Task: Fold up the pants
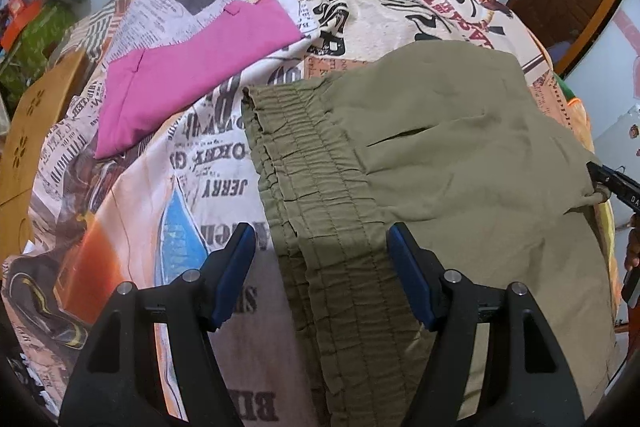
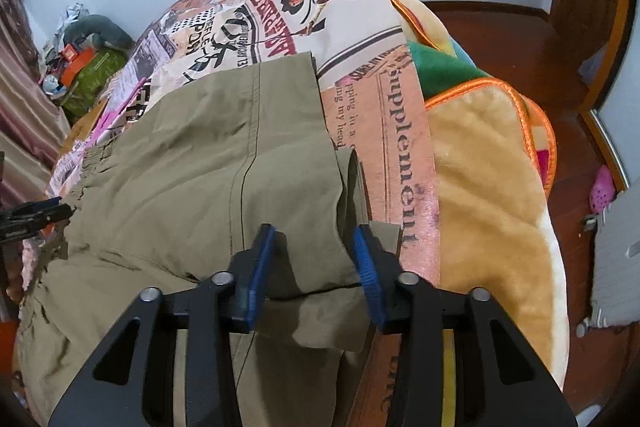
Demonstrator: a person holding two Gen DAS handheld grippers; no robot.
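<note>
Pants (image 1: 440, 155) flat on bedsheet (image 1: 360, 7)

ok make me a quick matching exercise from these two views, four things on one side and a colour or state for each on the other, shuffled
Things:
1. pants
2. folded garment
3. left claw
4. blanket edge trim

Colour or state:
A. orange
B. pink
C. olive green
D. open, astride the elastic waistband

Pairs: 1-C, 2-B, 3-D, 4-A
</note>
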